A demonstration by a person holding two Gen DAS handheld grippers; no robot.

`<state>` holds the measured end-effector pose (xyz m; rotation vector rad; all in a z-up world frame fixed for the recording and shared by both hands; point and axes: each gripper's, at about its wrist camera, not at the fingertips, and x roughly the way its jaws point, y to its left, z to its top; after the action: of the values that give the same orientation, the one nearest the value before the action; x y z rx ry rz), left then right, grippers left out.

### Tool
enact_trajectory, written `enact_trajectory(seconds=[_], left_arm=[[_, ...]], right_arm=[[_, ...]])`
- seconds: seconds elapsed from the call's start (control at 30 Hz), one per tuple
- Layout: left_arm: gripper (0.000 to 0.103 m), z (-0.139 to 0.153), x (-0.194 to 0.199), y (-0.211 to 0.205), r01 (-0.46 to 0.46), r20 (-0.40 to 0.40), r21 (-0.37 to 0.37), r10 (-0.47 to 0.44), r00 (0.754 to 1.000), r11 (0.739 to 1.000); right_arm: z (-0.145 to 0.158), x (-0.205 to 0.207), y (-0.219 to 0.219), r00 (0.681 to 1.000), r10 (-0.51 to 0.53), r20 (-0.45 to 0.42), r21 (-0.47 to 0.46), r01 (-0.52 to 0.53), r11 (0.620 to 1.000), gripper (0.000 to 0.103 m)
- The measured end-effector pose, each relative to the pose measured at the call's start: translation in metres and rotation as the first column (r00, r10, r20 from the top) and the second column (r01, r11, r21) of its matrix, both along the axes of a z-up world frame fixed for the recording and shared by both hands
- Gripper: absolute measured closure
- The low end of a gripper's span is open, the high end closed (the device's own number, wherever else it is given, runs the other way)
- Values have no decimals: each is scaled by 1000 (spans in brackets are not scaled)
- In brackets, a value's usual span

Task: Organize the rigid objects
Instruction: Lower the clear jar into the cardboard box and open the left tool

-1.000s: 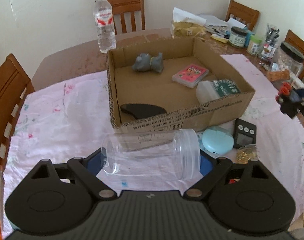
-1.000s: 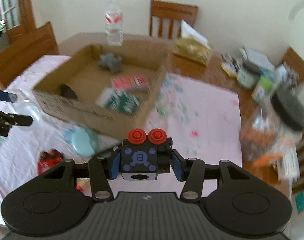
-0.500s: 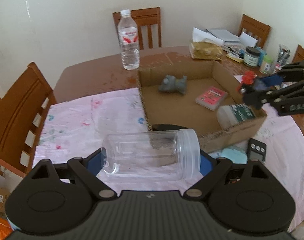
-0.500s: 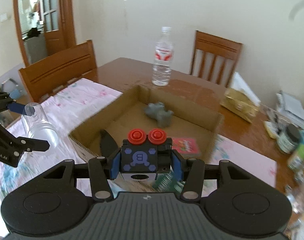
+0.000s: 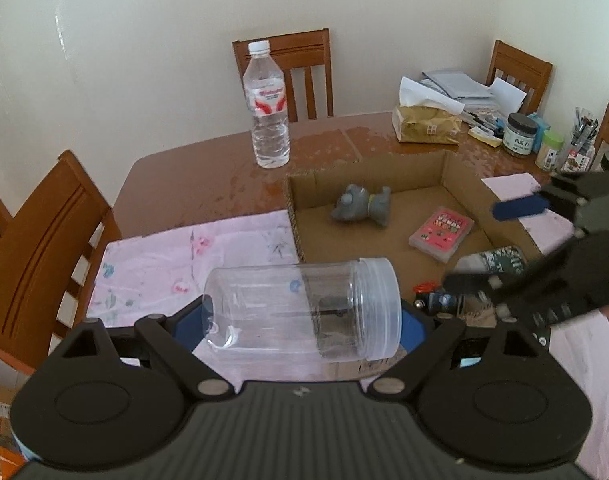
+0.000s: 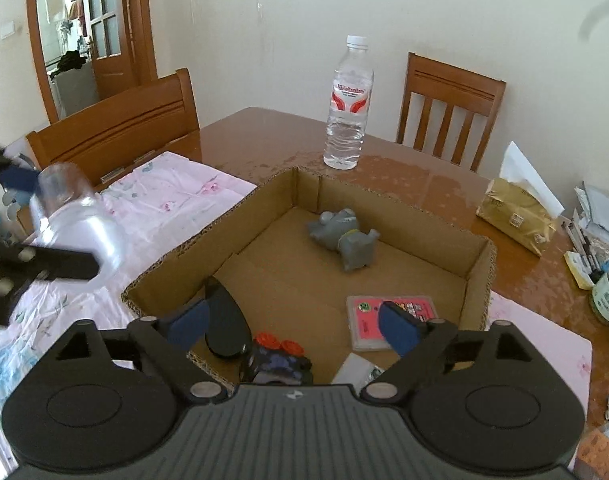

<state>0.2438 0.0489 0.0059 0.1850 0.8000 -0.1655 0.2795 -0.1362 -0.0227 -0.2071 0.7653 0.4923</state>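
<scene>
While the left gripper (image 5: pixel 300 322) clamps a clear plastic jar (image 5: pixel 300 310) lying on its side between its jaws, lid end toward 3 o'clock, the right gripper (image 6: pixel 292 326) has its jaws spread wide with nothing between them. In the right wrist view, a blue toy block with two red buttons (image 6: pixel 278 354) sits just below those spread jaws, blurred, at the near edge of the cardboard box (image 6: pixel 480 260). From the left wrist view the right gripper (image 5: pixel 516 248) appears at 3 o'clock, over the box's near right corner, and the same red-topped toy (image 5: pixel 434 298) shows under it.

Inside the box, a black curved object (image 6: pixel 226 322) lies at 9 o'clock of the right jaws, against the near wall. A pink card deck (image 6: pixel 388 320) lies flat at 2 o'clock, partly behind the right fingertip. A grey toy animal (image 6: pixel 344 238) rests at 12 o'clock near the far wall. A white-and-green packet (image 6: pixel 358 370) peeks out at the bottom, close to the gripper body.

The box stands on a brown wooden surface (image 6: pixel 256 136), partly on a pink floral cloth (image 6: pixel 164 192). Beyond the box at 12 o'clock a water bottle (image 6: pixel 348 108) stands upright. A gold tissue pack (image 6: pixel 516 216) sits at 2 o'clock, with jars and pens further right. Wooden chairs (image 6: pixel 448 108) ring the surface.
</scene>
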Motion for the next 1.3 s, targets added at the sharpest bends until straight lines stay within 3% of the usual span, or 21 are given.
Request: enact_trajectory(seconds=[0.57, 0.77, 1.03, 1.3], left_arm=[[12, -20, 88, -56, 107, -44, 2, -106, 993, 994], [9, -18, 106, -67, 105, -12, 5, -104, 994, 995], [6, -8, 91, -58, 95, 27, -6, -95, 995, 995], [4, -9, 48, -45, 73, 28, -16, -72, 997, 997]], right_arm=[[18, -33, -58, 976, -217, -27, 42, 218, 975, 0], [13, -34, -76, 956, -291, -41, 17, 292, 956, 0], [7, -40, -85, 945, -324, -42, -8, 324, 946, 0], [5, -55, -87, 940, -339, -35, -29, 339, 941, 0]])
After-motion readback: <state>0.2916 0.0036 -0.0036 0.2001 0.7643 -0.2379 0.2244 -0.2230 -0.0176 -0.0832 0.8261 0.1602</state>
